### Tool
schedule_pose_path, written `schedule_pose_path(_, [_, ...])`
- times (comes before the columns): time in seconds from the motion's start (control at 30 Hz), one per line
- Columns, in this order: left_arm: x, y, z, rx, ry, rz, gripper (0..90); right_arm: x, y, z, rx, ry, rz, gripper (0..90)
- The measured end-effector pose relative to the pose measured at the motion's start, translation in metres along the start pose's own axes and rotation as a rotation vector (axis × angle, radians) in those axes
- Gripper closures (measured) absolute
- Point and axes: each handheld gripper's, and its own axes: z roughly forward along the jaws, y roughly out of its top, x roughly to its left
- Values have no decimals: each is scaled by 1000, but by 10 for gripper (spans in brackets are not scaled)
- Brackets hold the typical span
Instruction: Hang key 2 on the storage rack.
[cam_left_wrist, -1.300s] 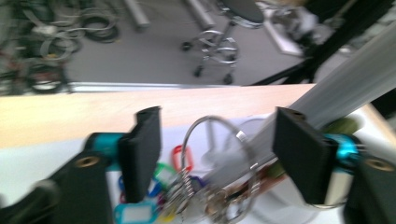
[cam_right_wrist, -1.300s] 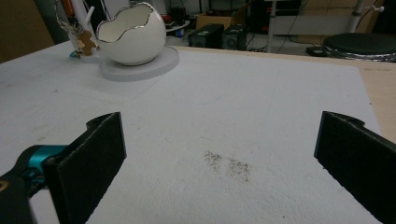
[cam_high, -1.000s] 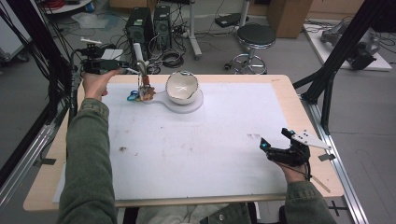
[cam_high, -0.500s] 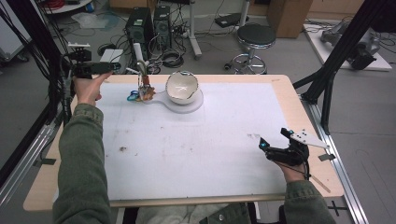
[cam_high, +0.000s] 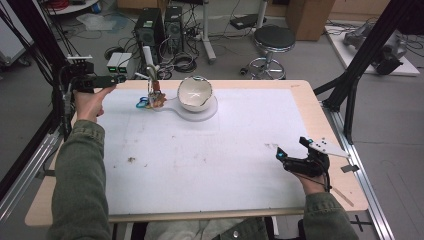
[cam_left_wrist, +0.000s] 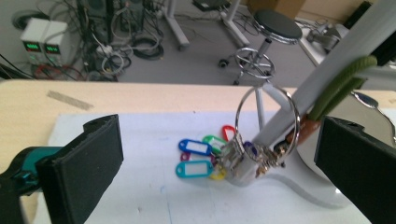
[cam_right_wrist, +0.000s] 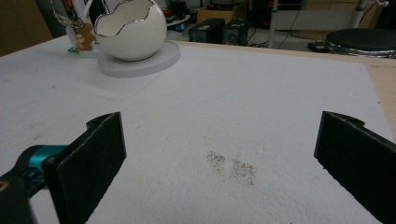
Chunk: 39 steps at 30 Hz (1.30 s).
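Observation:
A bunch of coloured key tags (cam_high: 145, 103) on a large metal ring (cam_left_wrist: 266, 125) hangs at a slanted white stand (cam_high: 150, 62) at the back left of the white mat (cam_high: 200, 160). Beside it sits a white egg-shaped bowl (cam_high: 194, 93) on a round white base (cam_high: 208, 113). My left gripper (cam_high: 119, 79) is held at the table's back left corner, pointing at the tags (cam_left_wrist: 200, 157), open and holding nothing. My right gripper (cam_high: 291, 148) rests low over the mat's right side, open wide, nothing between its jaws; the bowl (cam_right_wrist: 130, 29) lies far ahead of it.
Behind the table stand a stool (cam_high: 274, 37), computer towers (cam_high: 150, 25) and power supplies (cam_high: 119, 61) among cables. A black frame post (cam_high: 360, 65) rises at the right edge. Dark specks (cam_right_wrist: 232, 167) mark the mat.
My left hand and gripper have drawn back to the left, away from the key stand. The right gripper has not moved.

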Motion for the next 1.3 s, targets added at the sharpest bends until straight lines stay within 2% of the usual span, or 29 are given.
schedule_pose_path(0.2, [1, -6, -4, -10, -7, 3, 16, 0, 0, 2, 5, 6, 0, 13])
schedule_pose_path(0.57, [-7, -20, -19, -11, -9, 42, 16, -1, 0, 1, 6, 8, 8, 13])
schedule_pose_path(0.83, [-15, -29, -32, -37, -23, 64, 16, -1, -1, 0, 7, -1, 4, 13])
schedule_pose_path(0.9, [-18, -31, -36, -51, -10, 79, 16, -1, -1, -1, 9, -5, 8, 13])
schedule_pose_path(1.07, [-20, -37, -45, -71, -19, 83, 16, -2, -1, -1, 12, -12, 14, 13])
schedule_pose_path(1.13, [-21, -41, -48, -76, -4, 94, 16, -2, -1, 0, 14, -15, 12, 13])
schedule_pose_path(1.3, [-17, -52, -54, -94, -6, 75, 16, -3, -1, 1, 19, -20, 8, 13])
